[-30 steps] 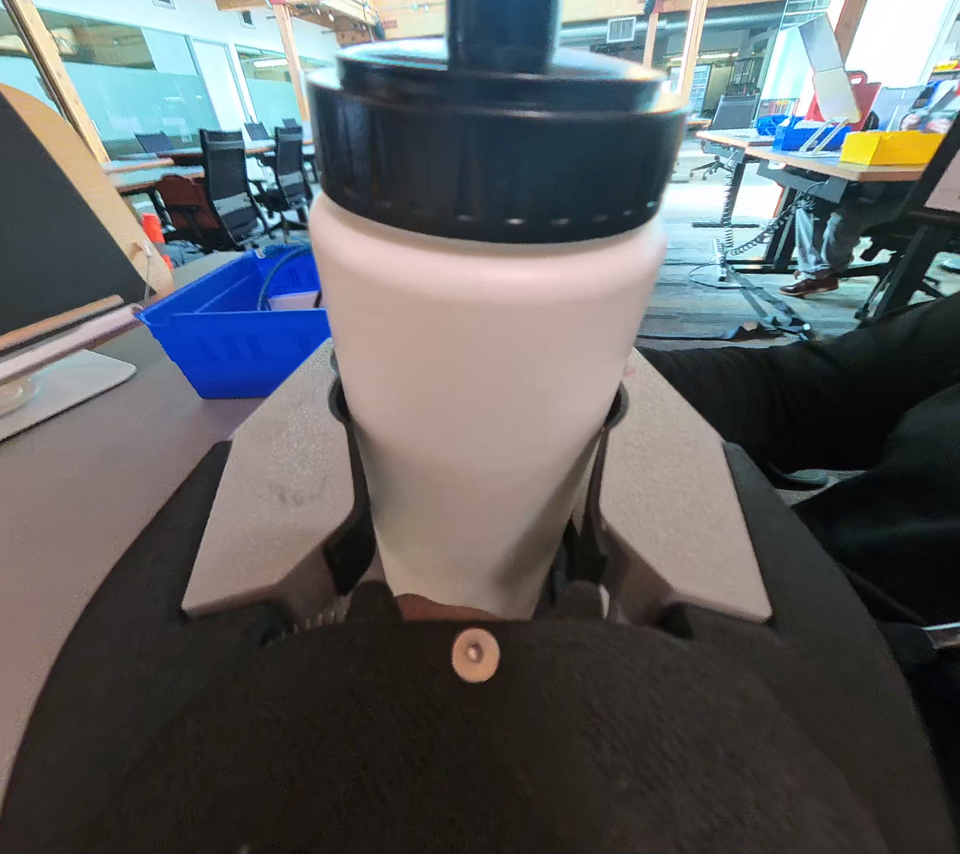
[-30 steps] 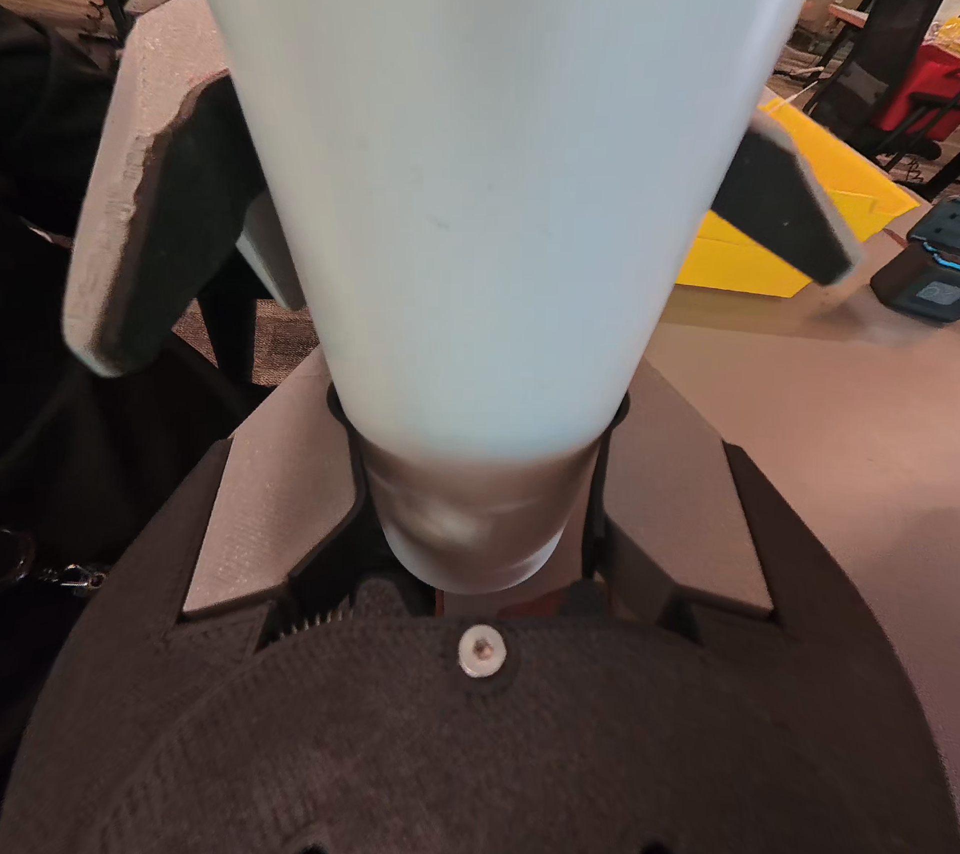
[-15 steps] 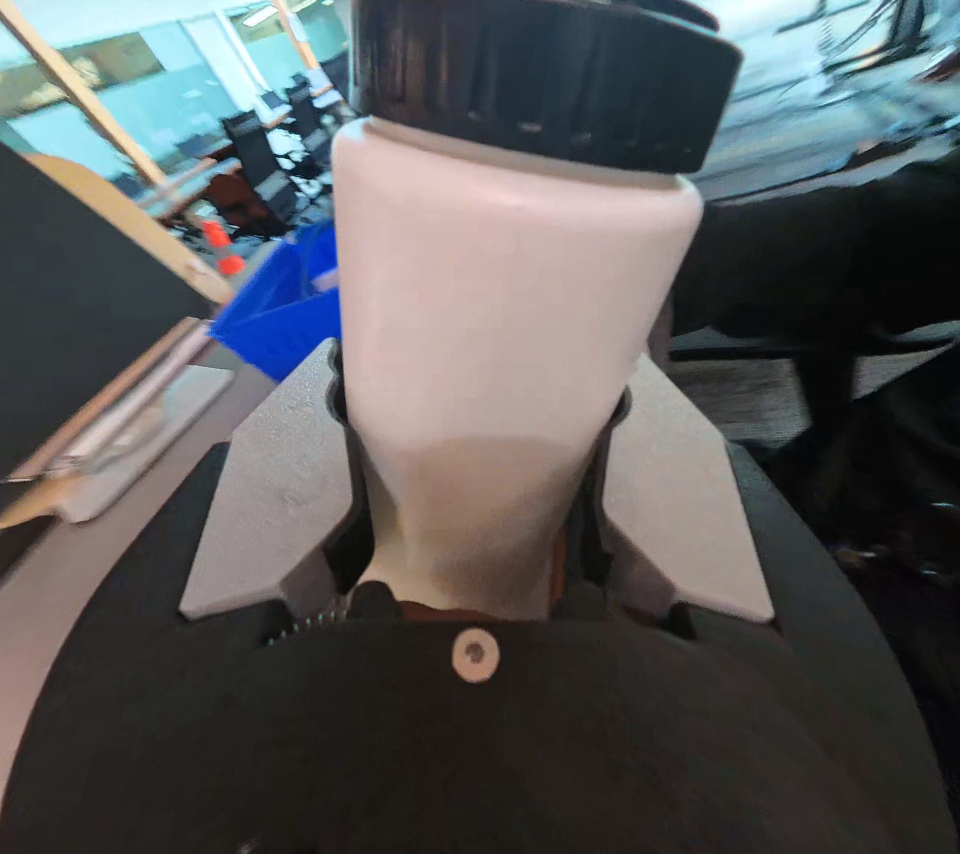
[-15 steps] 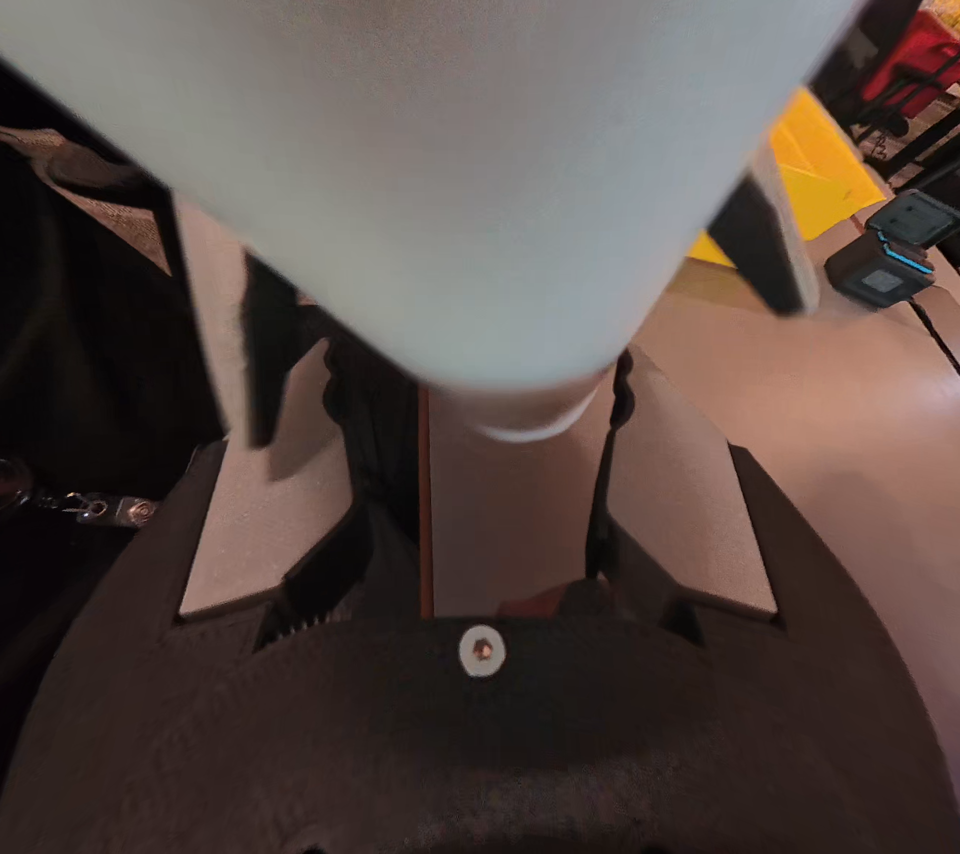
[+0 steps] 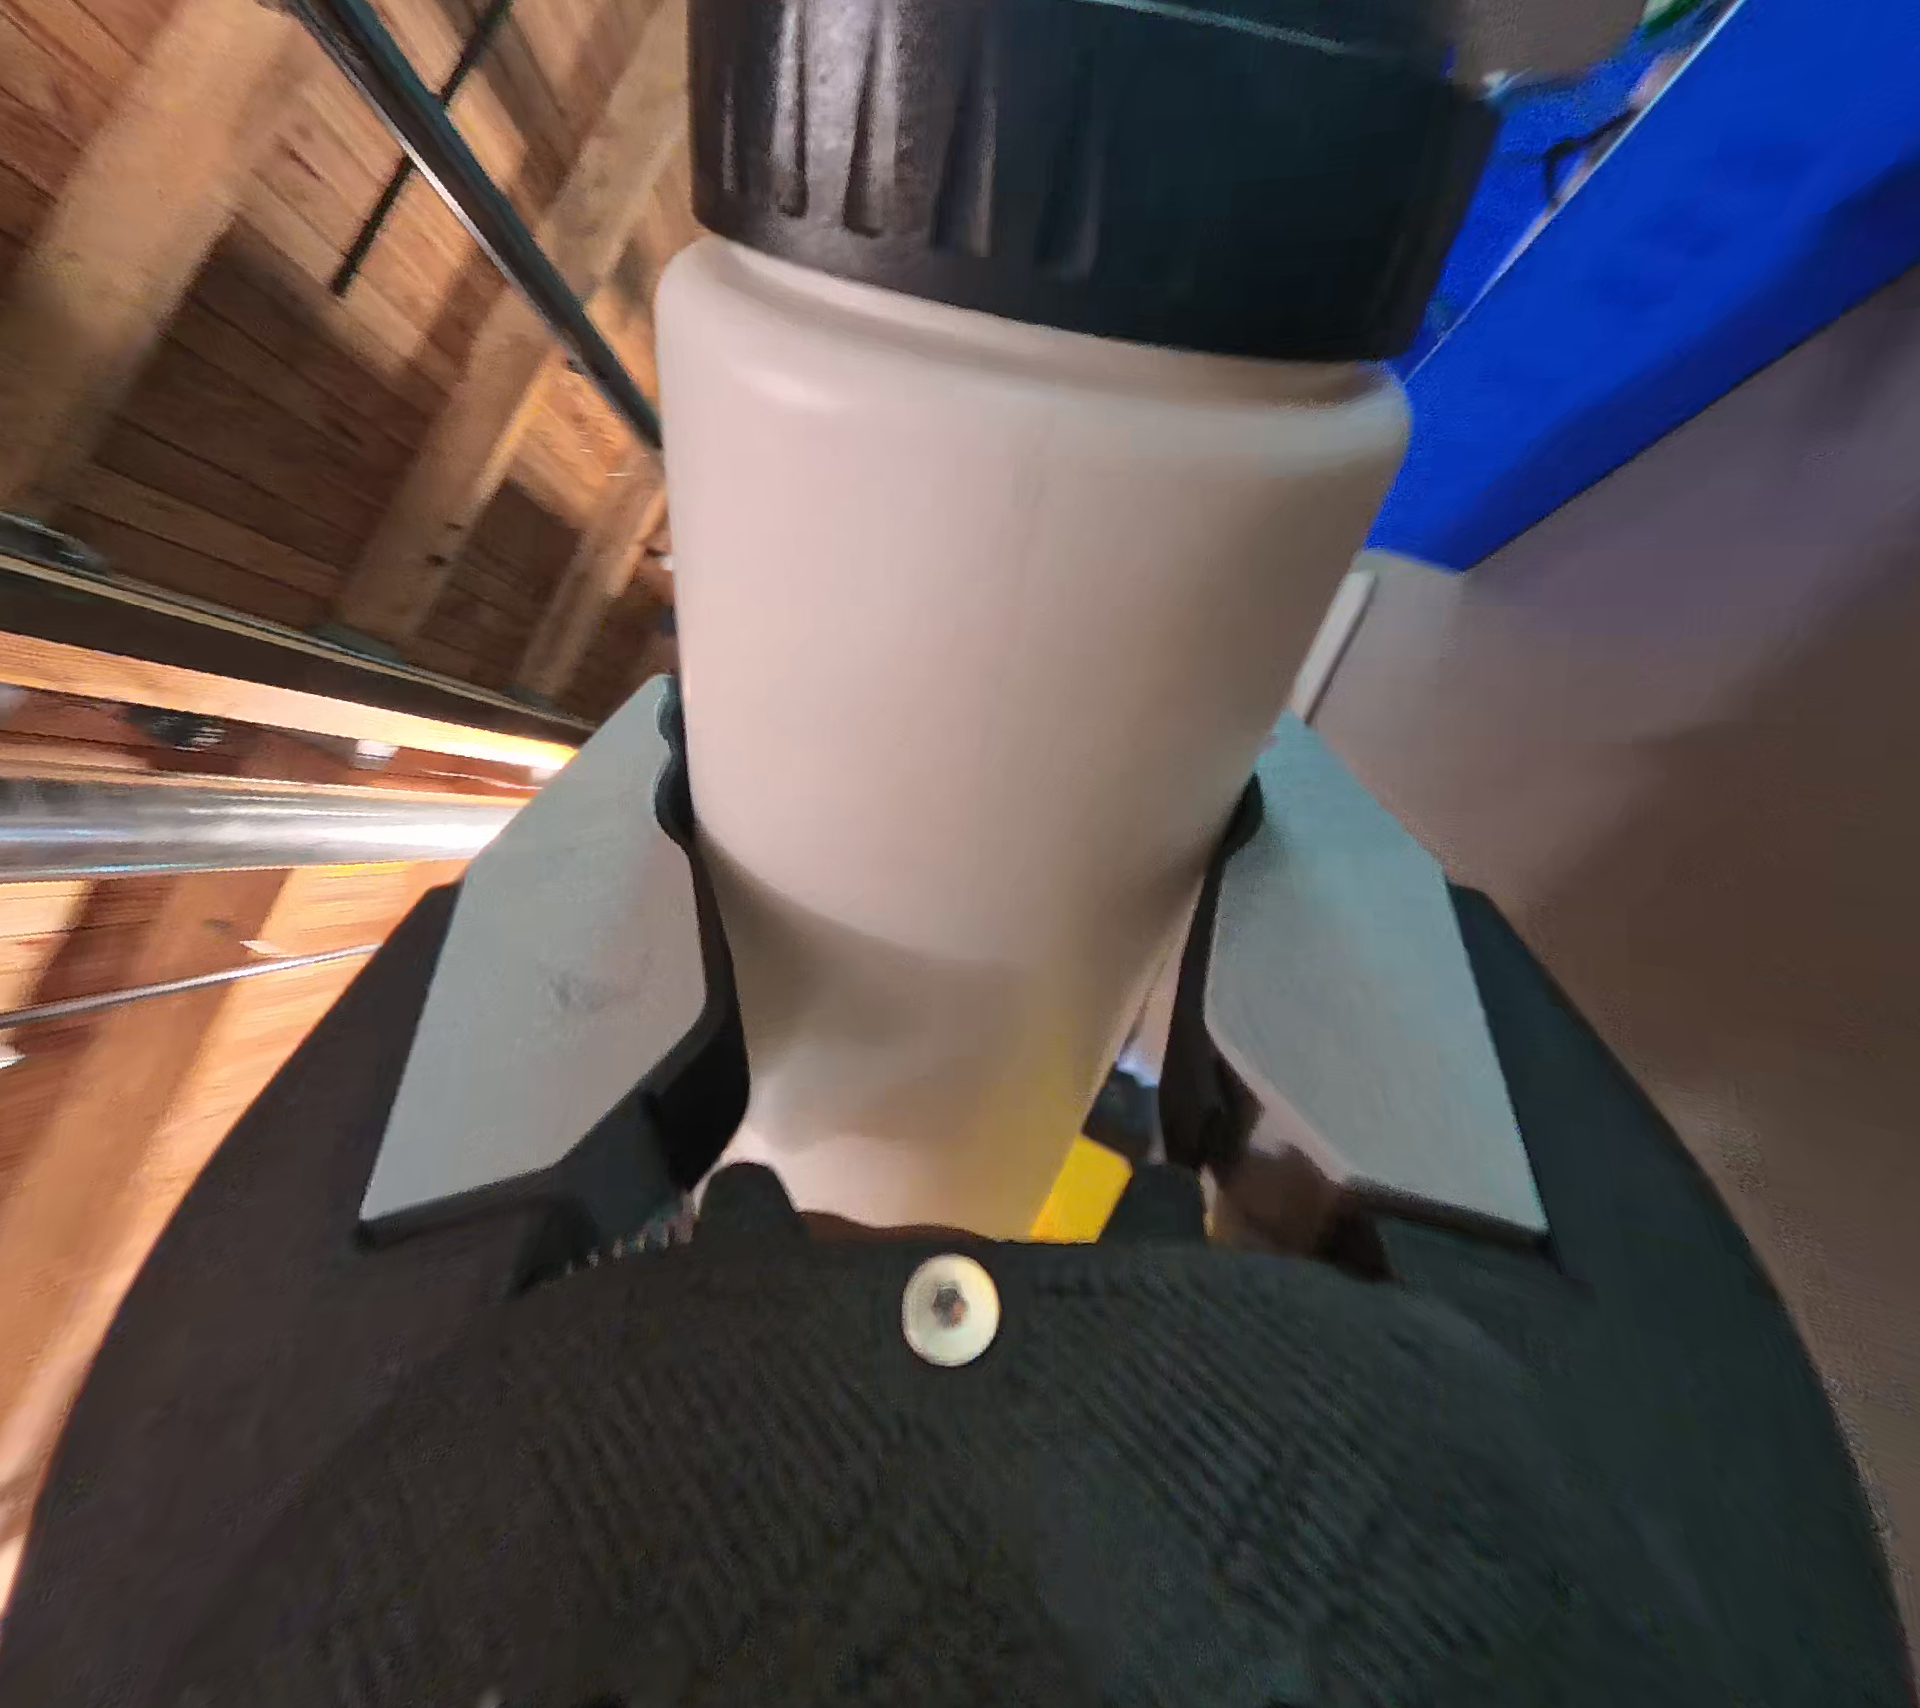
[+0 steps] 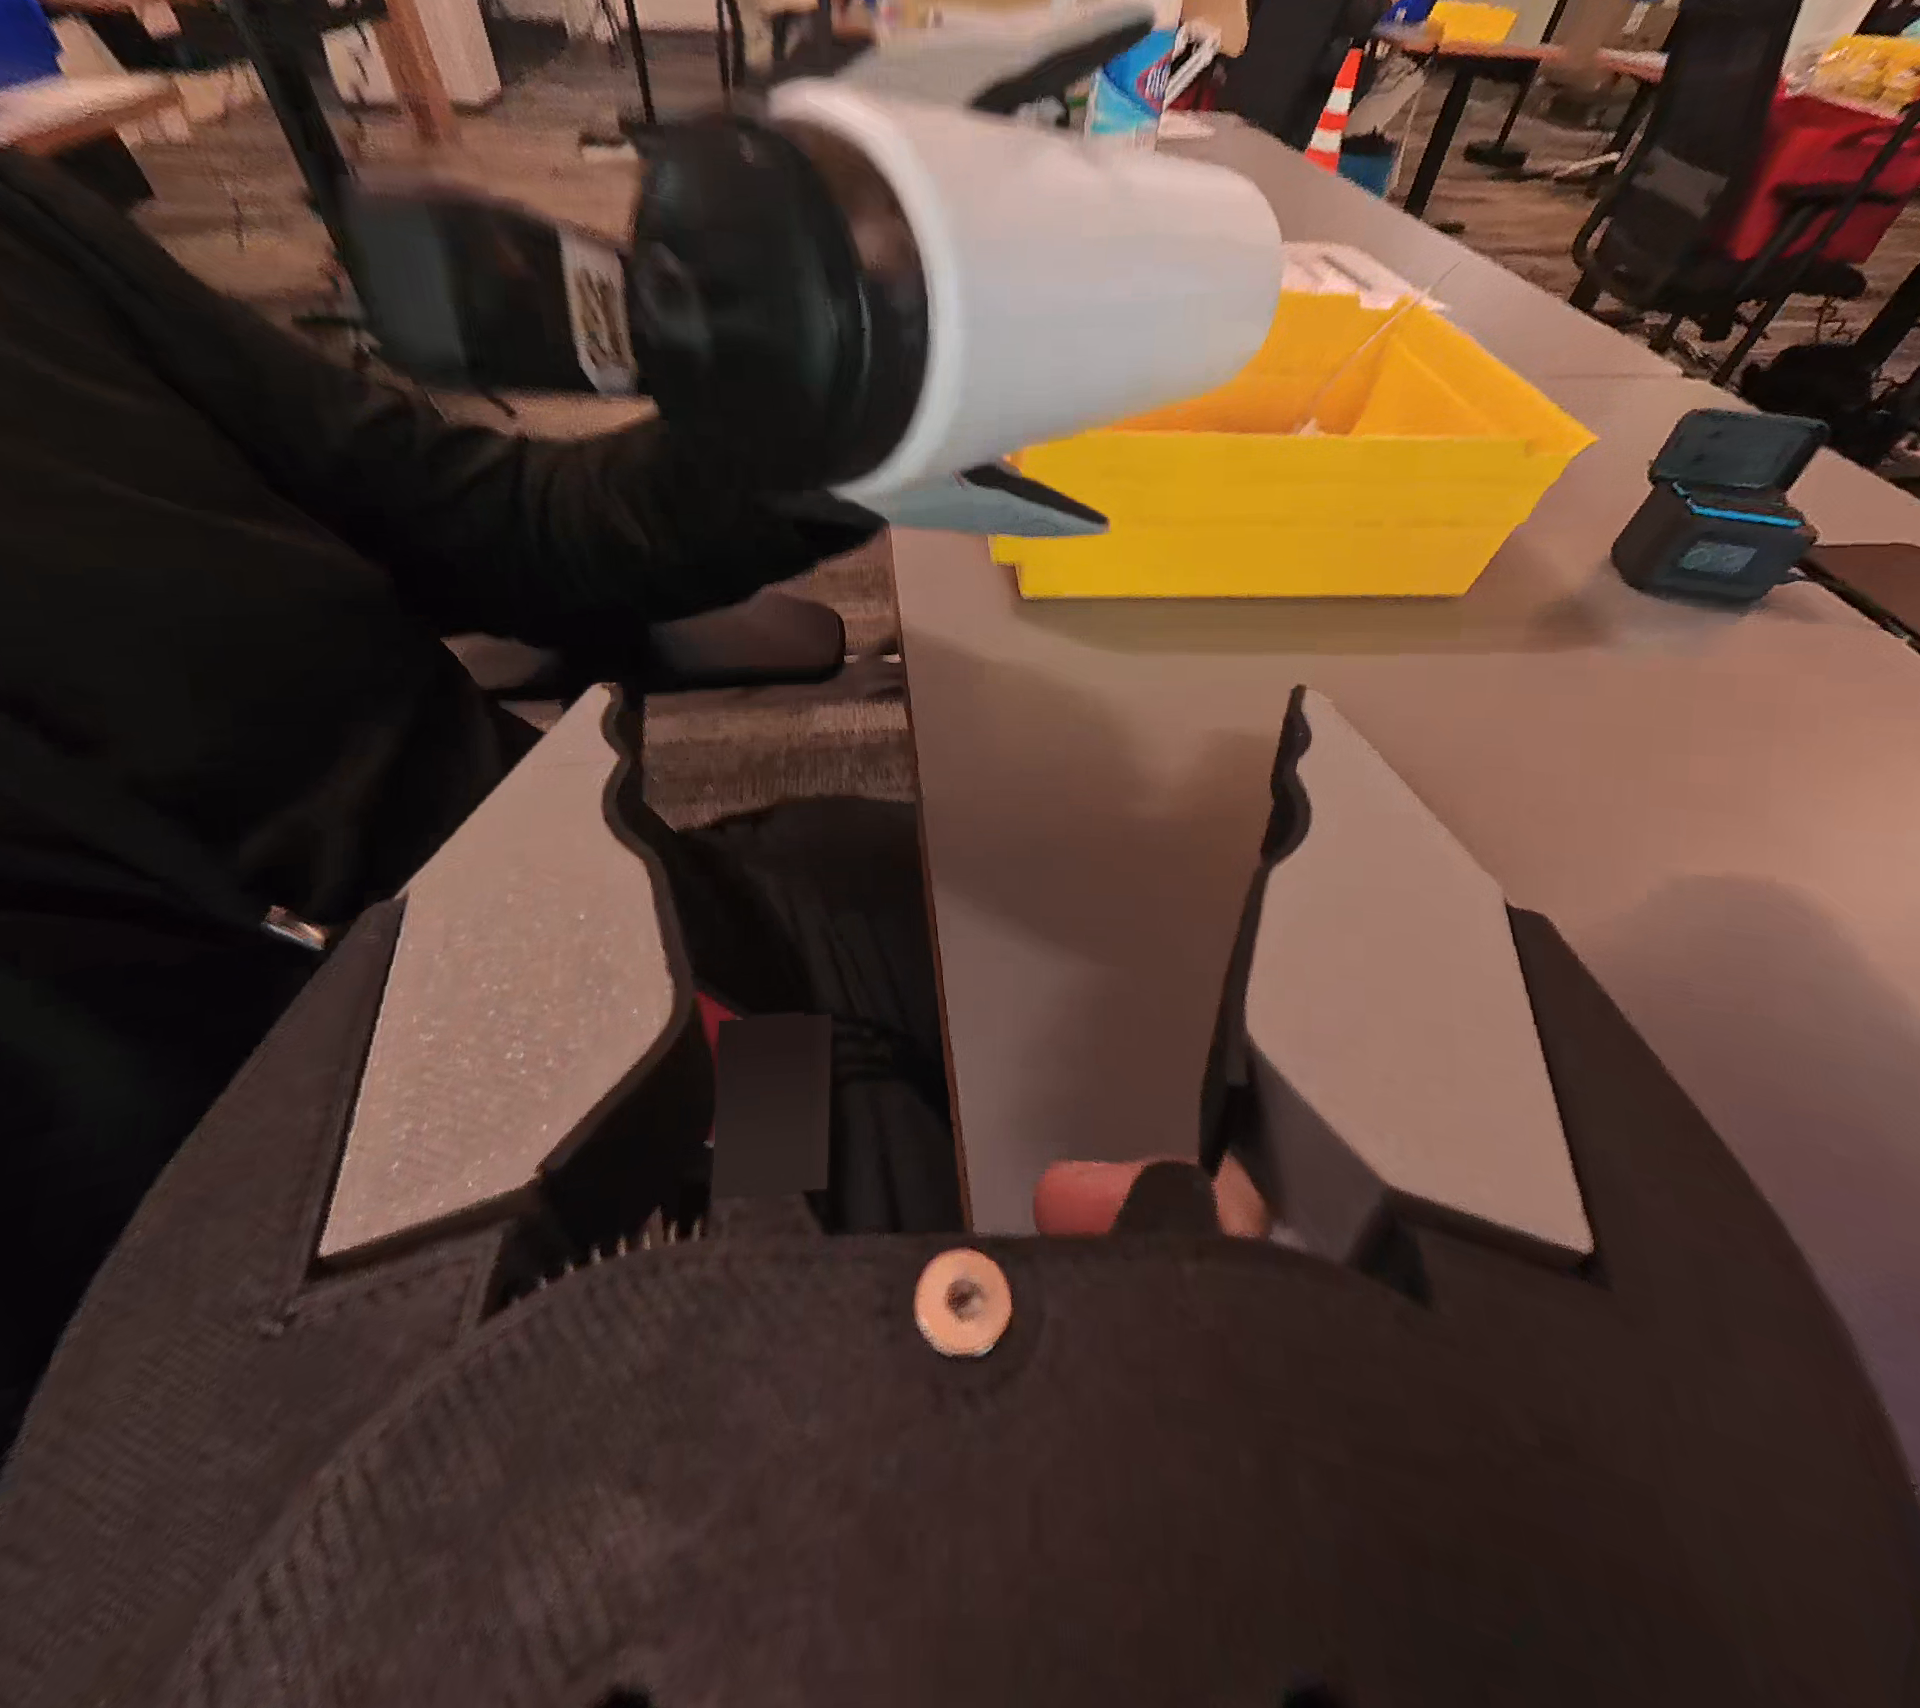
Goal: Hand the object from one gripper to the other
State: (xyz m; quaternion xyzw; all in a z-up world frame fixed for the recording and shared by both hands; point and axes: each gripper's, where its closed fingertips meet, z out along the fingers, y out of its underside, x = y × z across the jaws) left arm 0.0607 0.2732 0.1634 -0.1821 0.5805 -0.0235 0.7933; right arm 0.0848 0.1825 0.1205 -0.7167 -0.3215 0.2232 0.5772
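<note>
A white bottle [image 5: 997, 619] with a black screw lid [image 5: 1081, 152] sits between the fingers of my left gripper [image 5: 961, 723], which is shut on its lower body. In the right wrist view the same bottle [image 6: 1081, 276] is held sideways in the air above the table edge, white base to the right and black end to the left, with the left gripper's fingers [image 6: 997, 505] above and below it. My right gripper [image 6: 956, 702] is open and empty, low and in front of the bottle, apart from it.
A yellow bin [image 6: 1299, 505] stands on the grey table [image 6: 1507, 806] just behind the bottle. A small black device [image 6: 1714, 515] sits at the right. A blue bin [image 5: 1662, 256] shows in the left wrist view. A person's black sleeve [image 6: 312, 463] fills the left.
My right gripper has let go of the bottle, opened and drawn back. My left gripper keeps the bottle and has swung and tilted it sideways.
</note>
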